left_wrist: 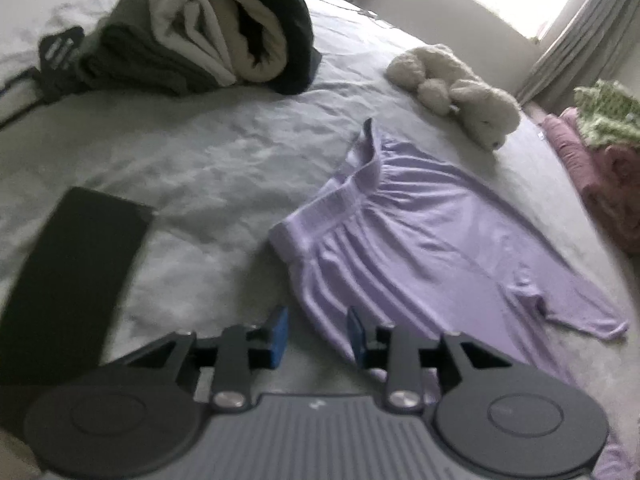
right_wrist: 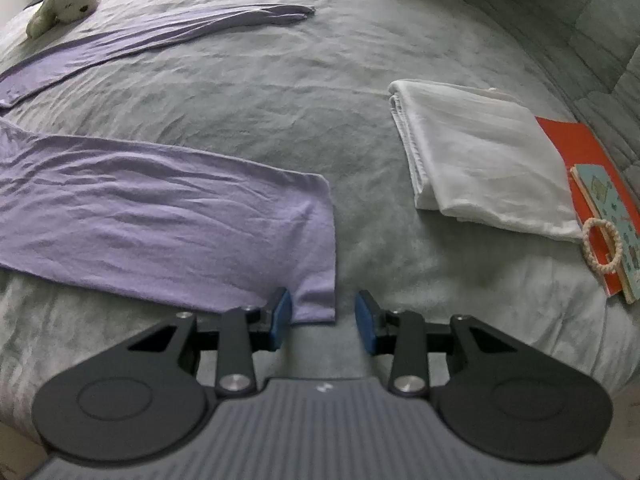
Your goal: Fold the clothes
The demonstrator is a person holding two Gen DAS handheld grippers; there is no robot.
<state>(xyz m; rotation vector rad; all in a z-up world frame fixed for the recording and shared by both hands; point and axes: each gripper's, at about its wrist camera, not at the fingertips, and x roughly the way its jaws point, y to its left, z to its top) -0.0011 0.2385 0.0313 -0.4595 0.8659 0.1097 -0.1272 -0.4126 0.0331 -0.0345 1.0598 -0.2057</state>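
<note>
- The purple pants [left_wrist: 408, 248] lie spread flat on the grey bed [left_wrist: 200, 168], the gathered waistband toward the middle of the bed and the legs running out toward the bed's edge.
- In the right wrist view the two pant legs lie apart: the near leg [right_wrist: 160, 224] is broad and wrinkled, its hem end just ahead of the claw, and the far leg [right_wrist: 160, 34] stretches long and thin across the bed.
- The left claw [left_wrist: 318, 338] hangs low over the bed with its blue pads spread wide; nothing is between them. Its right-hand pad [left_wrist: 356, 336] sits over the edge of the purple cloth; whether it touches is unclear.
- The right claw [right_wrist: 325, 320] is also wide open and holds nothing. The corner of the near leg's hem lies between its pads, close to the left-hand pad [right_wrist: 282, 316].
- A white stuffed toy [left_wrist: 460, 88] lies on the bed just beyond the waistband.
- A heap of rolled clothes [left_wrist: 208, 36], white, grey and dark, sits at the far left of the bed in the left wrist view.
- A flat black slab [left_wrist: 68, 272] rests on the bed to the left of the left claw.
- A folded white cloth [right_wrist: 472, 156] lies to the right of the right claw, well apart from the pants.
- Beside the white cloth are an orange book [right_wrist: 576, 148], a patterned booklet [right_wrist: 612, 216] on top of it, and a cream hair tie [right_wrist: 602, 250].
- Pink and green fabric [left_wrist: 600, 140] is piled beyond the bed's edge near a curtain [left_wrist: 580, 40].
</note>
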